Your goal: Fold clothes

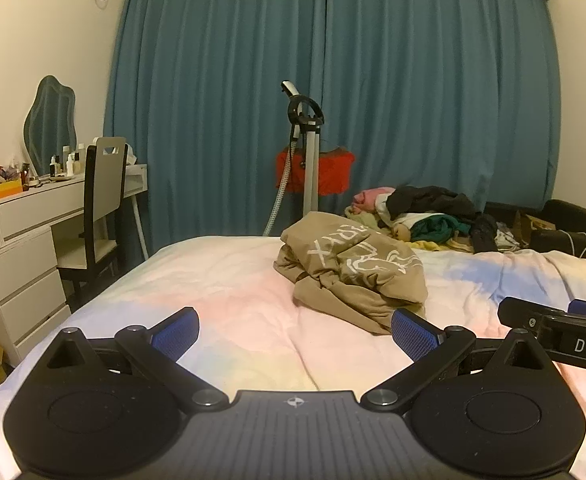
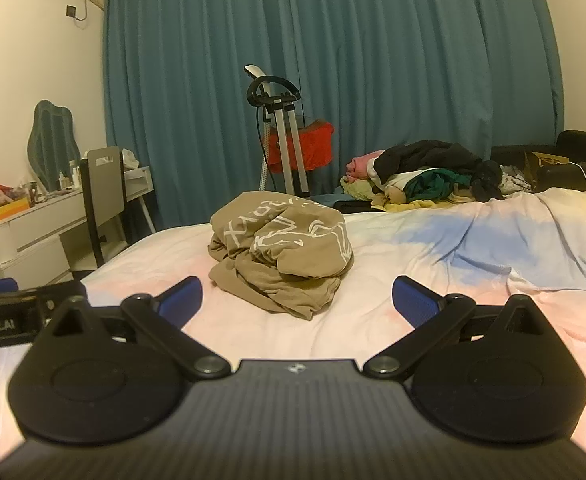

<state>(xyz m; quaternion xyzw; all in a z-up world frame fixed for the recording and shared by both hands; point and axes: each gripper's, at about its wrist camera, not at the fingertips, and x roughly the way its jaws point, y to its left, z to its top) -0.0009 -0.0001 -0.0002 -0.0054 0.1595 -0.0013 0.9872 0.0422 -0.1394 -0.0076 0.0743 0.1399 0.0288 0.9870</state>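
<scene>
Clothes are the matter here, and the nearest one is a tan garment lying bunched on the bed.

Nearest to me, my right gripper has its blue pads spread wide with nothing between them, and it hovers above the sheet, facing the garment at about 12 o'clock. My left gripper is also wide and empty; from it the garment sits at about 1 o'clock, with its near edge close to the right-hand pad. I think both are held low, level and spread so that each one can take a different edge of the cloth, since one gripper alone cannot flatten it. They are side by side, near each other.

The tan garment is a rounded heap, not flat and not a neat rectangle. White printed lettering curves over its top, and loose folds spill toward me at its bottom. It looks soft and rather thick, so I judge it will sag when lifted. Whether it is crumpled or only roughly folded, I cannot tell.

Farther, at about 2 o'clock, a mixed pile of clothes lies at the far side of the bed: black, green, pink, yellowish pieces, all tangled. Behind everything hangs a blue curtain.
</scene>
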